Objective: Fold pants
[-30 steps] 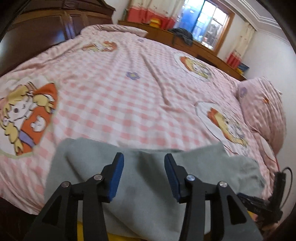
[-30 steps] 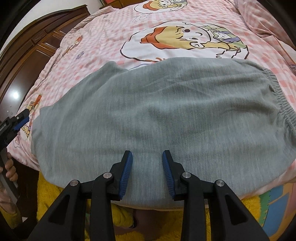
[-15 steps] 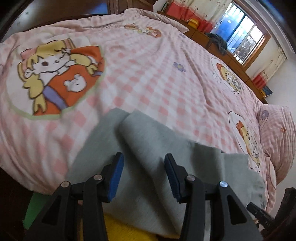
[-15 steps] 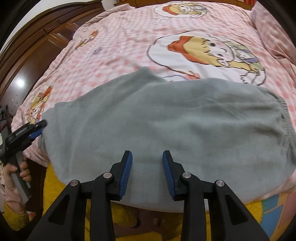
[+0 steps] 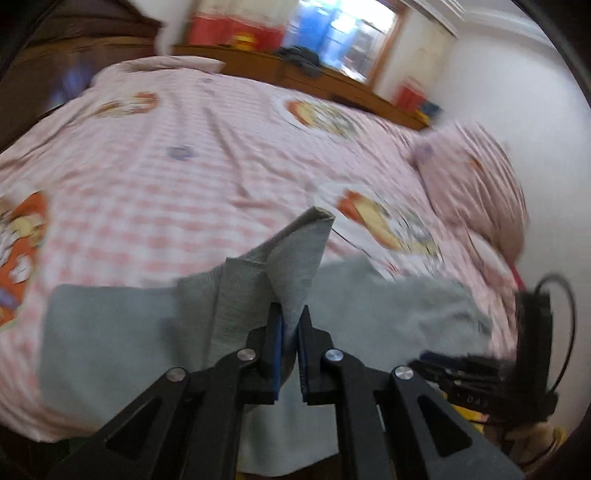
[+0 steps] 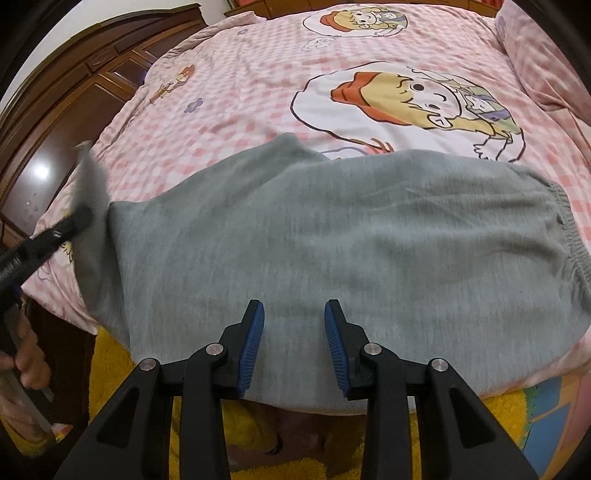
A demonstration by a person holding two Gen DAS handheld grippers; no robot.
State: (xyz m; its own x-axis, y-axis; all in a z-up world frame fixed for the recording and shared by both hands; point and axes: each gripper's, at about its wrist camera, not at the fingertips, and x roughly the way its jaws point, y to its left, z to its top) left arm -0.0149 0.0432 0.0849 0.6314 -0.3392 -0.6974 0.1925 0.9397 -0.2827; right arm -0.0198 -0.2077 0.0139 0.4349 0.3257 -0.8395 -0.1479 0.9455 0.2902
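Grey knit pants (image 6: 332, 236): spread across near edge of bed (image 6: 258, 92), waistband rightward. Left gripper (image 5: 290, 325), jaws closing on raised leg-end cloth. Right gripper (image 6: 294, 325), jaws half-parted over near hem, holding nothing. Advice: carry leg end toward waistband, keeping edges aligned

bed: pink-and-white checked quilt (image 6: 258, 92) with cartoon prints, fills most of both views | pillow (image 5: 476, 184): pink, at right | wardrobe (image 6: 55, 122): dark wood, glossy panels, left of bed | window (image 5: 343, 33): bright daylight, wooden frame | low wooden cabinet (image 5: 332, 85) under window | wall (image 5: 498, 74): white | floor: yellow mat (image 6: 480, 417)
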